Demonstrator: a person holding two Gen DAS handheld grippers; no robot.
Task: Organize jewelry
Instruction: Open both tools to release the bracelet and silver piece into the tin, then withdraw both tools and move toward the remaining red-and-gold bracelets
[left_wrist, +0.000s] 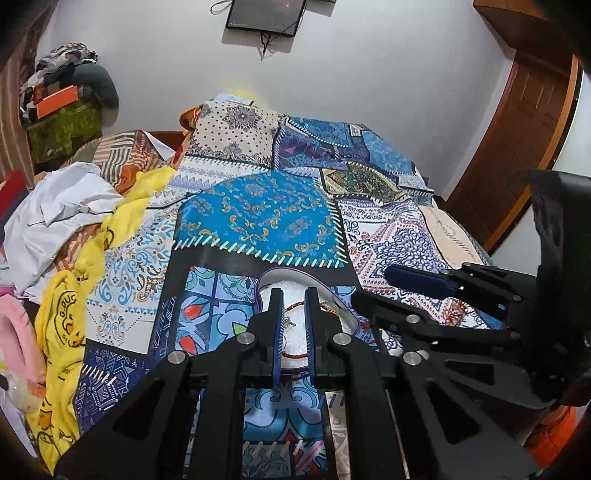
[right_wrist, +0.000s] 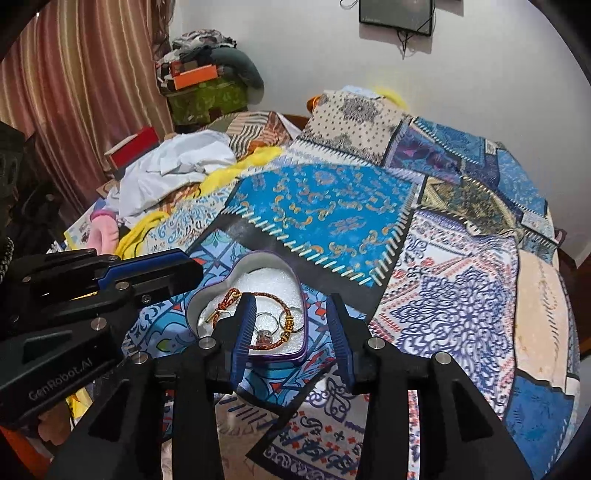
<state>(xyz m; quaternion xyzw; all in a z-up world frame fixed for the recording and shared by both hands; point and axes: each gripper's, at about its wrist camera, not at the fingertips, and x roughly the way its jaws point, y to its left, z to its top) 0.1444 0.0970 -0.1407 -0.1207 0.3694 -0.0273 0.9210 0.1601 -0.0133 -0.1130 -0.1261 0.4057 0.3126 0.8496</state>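
The right gripper (right_wrist: 291, 332), jaws apart and empty, is hovering over the heart-shaped tin (right_wrist: 255, 260); the left gripper (left_wrist: 294, 332), nearly closed, seemingly empty. Better withdrawing straight up, not snagging the braided bracelet (right_wrist: 271, 295).

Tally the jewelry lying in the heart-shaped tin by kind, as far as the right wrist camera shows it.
Red braided cord bracelet: 1
Stone-set ring: 1
Plain silver rings: 2
Total: 4 pieces visible; part of the heart-shaped tin floor is hidden, so more could lie there.
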